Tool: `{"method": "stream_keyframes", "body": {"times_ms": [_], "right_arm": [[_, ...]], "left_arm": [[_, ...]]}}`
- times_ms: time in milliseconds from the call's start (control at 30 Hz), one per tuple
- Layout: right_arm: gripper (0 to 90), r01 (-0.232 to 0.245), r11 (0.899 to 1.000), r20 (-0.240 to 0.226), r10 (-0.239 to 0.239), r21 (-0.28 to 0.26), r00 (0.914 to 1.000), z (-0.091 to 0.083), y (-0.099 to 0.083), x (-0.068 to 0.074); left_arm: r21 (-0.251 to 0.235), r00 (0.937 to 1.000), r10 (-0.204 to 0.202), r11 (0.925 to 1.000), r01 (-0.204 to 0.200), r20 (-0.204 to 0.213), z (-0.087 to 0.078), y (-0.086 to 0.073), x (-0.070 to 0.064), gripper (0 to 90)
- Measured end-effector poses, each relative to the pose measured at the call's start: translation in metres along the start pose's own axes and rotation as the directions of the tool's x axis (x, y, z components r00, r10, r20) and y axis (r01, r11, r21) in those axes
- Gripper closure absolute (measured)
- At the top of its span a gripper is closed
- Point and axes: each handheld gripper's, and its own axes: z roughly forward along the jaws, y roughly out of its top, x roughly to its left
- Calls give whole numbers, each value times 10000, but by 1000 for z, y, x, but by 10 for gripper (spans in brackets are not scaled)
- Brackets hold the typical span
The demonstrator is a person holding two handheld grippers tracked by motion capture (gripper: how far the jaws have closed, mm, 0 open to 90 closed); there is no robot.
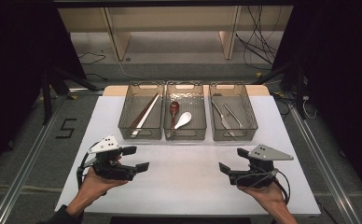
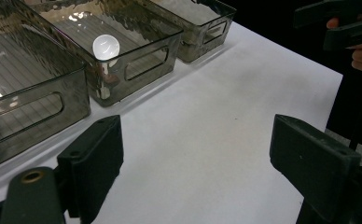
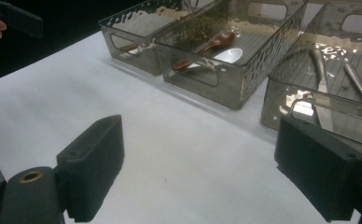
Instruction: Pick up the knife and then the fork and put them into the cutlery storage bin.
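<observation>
Left gripper (image 1: 135, 158) and right gripper (image 1: 229, 160) hover over white desk (image 1: 184, 182), fingers wide, holding nothing; three bins (image 1: 187, 135) with cutlery beyond

White tabletop (image 1: 184, 186) beneath left gripper (image 1: 137, 158) and right gripper (image 1: 233, 160). Black "5" mark (image 1: 66, 128) on grey floor, left of left gripper, slightly ahead. Metal rail (image 1: 24, 175) on floor, farther left. Wooden shelf frame (image 1: 118, 39) far ahead of both grippers. Black cables (image 1: 258, 44) far ahead of right gripper, slightly right.
</observation>
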Motion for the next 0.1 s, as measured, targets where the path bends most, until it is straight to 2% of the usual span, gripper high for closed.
{"method": "stream_keyframes", "body": {"times_ms": [100], "right_arm": [[168, 0, 10000, -14, 0, -4, 10000, 0, 0, 0]], "left_arm": [[20, 10000, 2, 10000, -2, 6, 0, 0, 0, 169]]}}
